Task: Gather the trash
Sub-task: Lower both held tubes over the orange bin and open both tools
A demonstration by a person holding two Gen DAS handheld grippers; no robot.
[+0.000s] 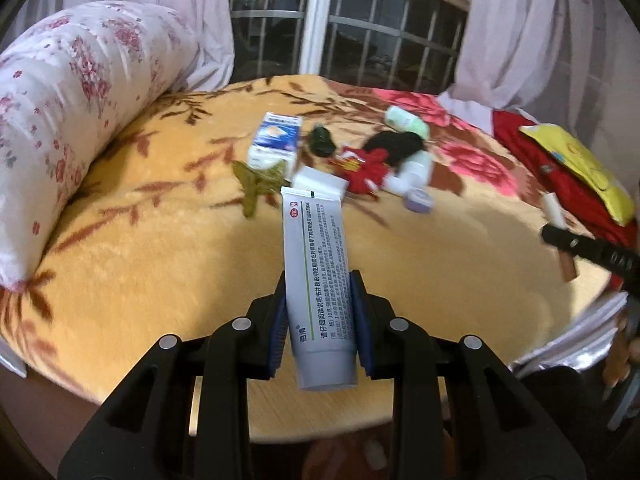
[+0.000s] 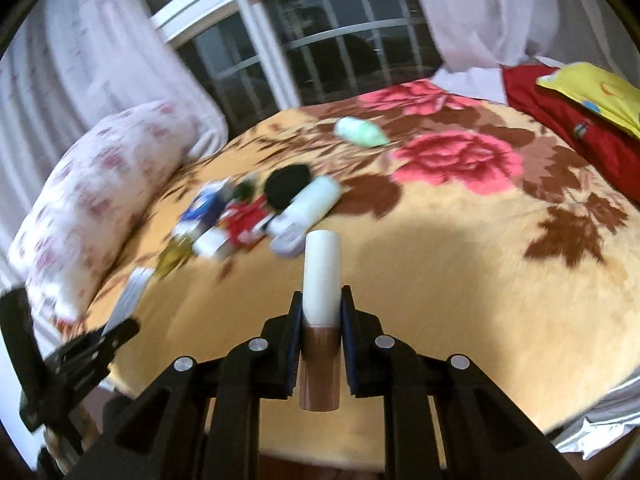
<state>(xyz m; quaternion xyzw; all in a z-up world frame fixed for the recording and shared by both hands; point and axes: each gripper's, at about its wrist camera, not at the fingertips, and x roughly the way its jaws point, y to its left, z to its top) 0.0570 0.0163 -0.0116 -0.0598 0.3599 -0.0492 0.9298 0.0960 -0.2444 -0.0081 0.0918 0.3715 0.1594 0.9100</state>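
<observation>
my left gripper [image 1: 320, 300] is clamped on a grey-white ointment tube [image 1: 316, 280], the blue pads pressing its sides, its crimped end pointing forward and its printed chinese text facing up. my right gripper [image 2: 321, 320] is clamped on a small cylinder stick [image 2: 321, 312], white at the front half and brown at the back, gripped about where the two colours meet. both are held in the air above a yellow floral blanket [image 1: 160, 260] spread over the bed.

further out, in the middle of the blanket, the rest of the trash lies in a loose pile: a blue-and-white carton [image 1: 275, 142], a dark green object [image 1: 322, 140] just beside it, a flat white box [image 1: 320, 182], a red wrapper [image 1: 362, 168], a black cloth lump [image 1: 396, 146], a white bottle [image 1: 416, 170] and a pale green tube [image 1: 406, 120] at the far edge. an olive scrap [image 1: 258, 186] lies near the carton.

a floral bolster pillow [image 1: 68, 100] runs along the left side, and a red and yellow cushion [image 1: 580, 168] sits on the right. behind the bed is a barred window [image 1: 360, 20] with pale curtains [image 1: 540, 32].
</observation>
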